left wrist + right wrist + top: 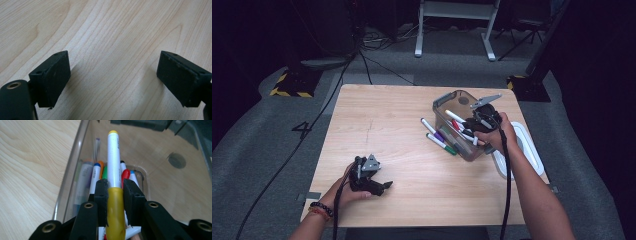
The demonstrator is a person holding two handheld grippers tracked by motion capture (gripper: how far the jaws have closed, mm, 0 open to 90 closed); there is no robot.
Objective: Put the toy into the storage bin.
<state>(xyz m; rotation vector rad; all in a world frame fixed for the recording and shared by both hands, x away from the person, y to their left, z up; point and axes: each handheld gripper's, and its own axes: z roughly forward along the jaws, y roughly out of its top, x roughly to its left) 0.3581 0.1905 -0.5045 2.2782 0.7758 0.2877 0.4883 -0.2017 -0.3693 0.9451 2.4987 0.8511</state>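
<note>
My right gripper (469,123) hangs over a clear plastic bin (446,103) at the table's right side. It is shut on a white marker with a yellow cap (454,116). In the right gripper view the marker (114,162) sticks out past the jaws of that gripper (115,183), pointing into the bin (75,167), where several coloured markers (96,176) lie. My left gripper (386,185) rests near the table's front left. In its own view this gripper (113,56) stands open, with bare wood between the pads.
Three loose markers (438,136) lie on the wooden table (377,120) just left of the bin. A white lid or tray (531,150) lies at the right edge, beside my right forearm. Beyond the table are cables and a white stand on grey floor.
</note>
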